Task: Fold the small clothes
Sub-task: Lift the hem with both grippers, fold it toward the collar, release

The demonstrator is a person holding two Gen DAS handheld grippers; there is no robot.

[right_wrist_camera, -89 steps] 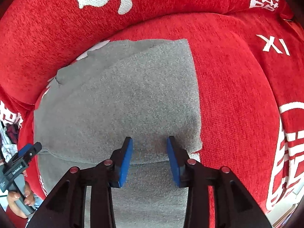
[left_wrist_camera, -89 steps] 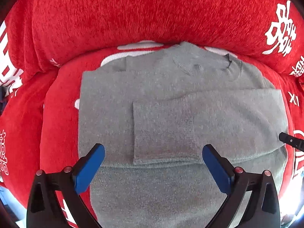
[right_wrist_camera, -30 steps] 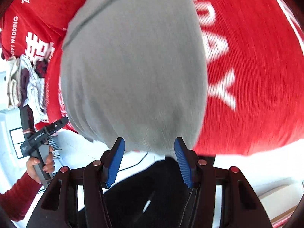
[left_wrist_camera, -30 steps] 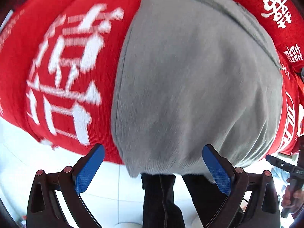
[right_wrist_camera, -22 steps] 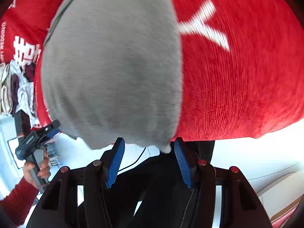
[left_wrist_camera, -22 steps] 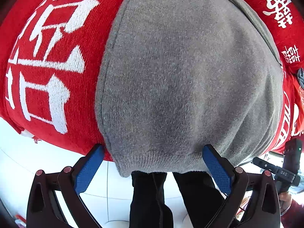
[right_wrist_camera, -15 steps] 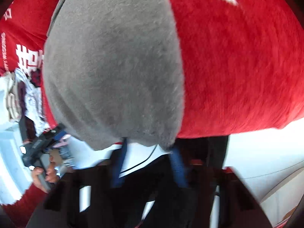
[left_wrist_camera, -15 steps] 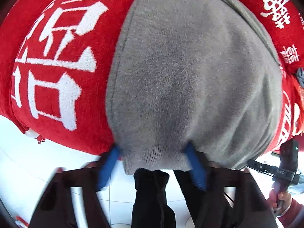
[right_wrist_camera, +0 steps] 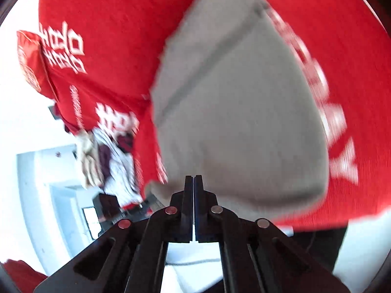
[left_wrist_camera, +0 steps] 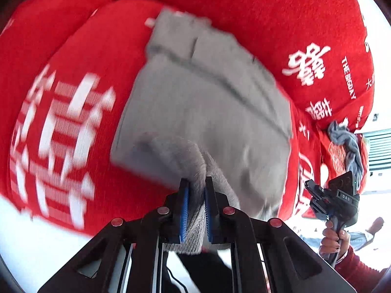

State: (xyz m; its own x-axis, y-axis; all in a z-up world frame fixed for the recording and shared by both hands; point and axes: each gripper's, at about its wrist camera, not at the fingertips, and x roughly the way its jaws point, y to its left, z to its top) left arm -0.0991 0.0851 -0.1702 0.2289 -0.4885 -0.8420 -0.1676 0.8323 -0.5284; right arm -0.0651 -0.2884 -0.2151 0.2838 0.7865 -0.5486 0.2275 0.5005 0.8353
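Note:
A grey knit sweater (left_wrist_camera: 207, 107) lies folded on a red sofa cover with white lettering (left_wrist_camera: 80, 73), its lower part hanging over the front edge. My left gripper (left_wrist_camera: 195, 195) is closing its blue pads on the ribbed hem, which bunches up between them and lifts. In the right wrist view the sweater (right_wrist_camera: 239, 112) fills the middle. My right gripper (right_wrist_camera: 193, 183) is closing too, its jaws nearly touching and pinching the hem edge at the very tips. The right gripper (left_wrist_camera: 334, 195) also shows at the left view's right edge, held by a hand in a red sleeve.
A crumpled grey-blue cloth (left_wrist_camera: 347, 144) lies on the sofa's right end. A pile of mixed clothes (right_wrist_camera: 105, 156) sits off the sofa's left end, beside white furniture (right_wrist_camera: 36, 183). Dark trouser legs stand right below the grippers, over a pale floor.
Both grippers went from standing open around the hanging hem to closed on it. Both have risen and tipped forward, lifting the hem, so the sofa seat and backrest now show.

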